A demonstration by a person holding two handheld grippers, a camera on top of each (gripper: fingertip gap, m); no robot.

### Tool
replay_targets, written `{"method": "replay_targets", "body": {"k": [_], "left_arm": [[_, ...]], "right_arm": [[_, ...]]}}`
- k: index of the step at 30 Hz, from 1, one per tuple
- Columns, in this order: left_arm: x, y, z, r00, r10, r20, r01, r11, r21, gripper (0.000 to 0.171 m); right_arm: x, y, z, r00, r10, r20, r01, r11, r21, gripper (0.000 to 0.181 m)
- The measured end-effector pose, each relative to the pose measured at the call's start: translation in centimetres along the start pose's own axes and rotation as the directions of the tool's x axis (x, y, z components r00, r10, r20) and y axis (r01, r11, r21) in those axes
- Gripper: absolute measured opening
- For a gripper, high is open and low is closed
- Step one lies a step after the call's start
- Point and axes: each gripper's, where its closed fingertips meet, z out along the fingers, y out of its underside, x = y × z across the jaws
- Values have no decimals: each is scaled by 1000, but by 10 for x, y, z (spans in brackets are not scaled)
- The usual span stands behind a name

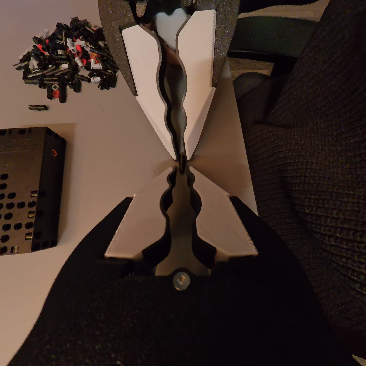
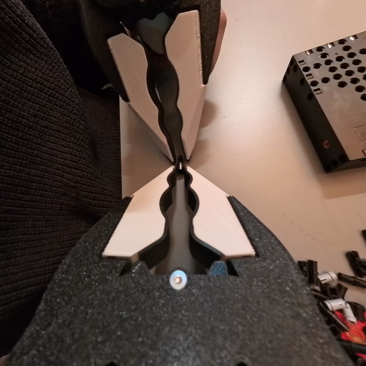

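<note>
My two grippers meet tip to tip above the white table's (image 1: 111, 138) near edge. In the left wrist view my left gripper (image 1: 181, 170) comes up from the bottom and the right gripper (image 1: 181, 157) comes down from the top. A small black pin (image 1: 181, 163) sits between the two pairs of tips, and both grippers are shut on it, one at each end. In the right wrist view my right gripper (image 2: 179, 170) is at the bottom, the left gripper (image 2: 179, 157) is at the top, and the pin (image 2: 180, 164) is between them. Most of the pin is hidden by the fingers.
A pile of small black, red and white parts (image 1: 67, 59) lies at the far left, with one loose black pin (image 1: 38, 107) below it. A black perforated box (image 1: 29, 190) stands on the table, and also shows in the right wrist view (image 2: 332, 99). Dark knitted fabric (image 1: 307, 158) lies beyond the table edge. Left and right tips are no more than a few centimetres apart.
</note>
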Motion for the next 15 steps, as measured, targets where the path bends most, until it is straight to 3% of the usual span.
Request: {"method": "replay_targets", "body": {"k": [15], "left_arm": [[0, 1, 0, 999, -26, -27, 26, 1000, -6, 3]], "right_arm": [[1, 0, 0, 999, -38, -38, 38, 999, -1, 8]]}}
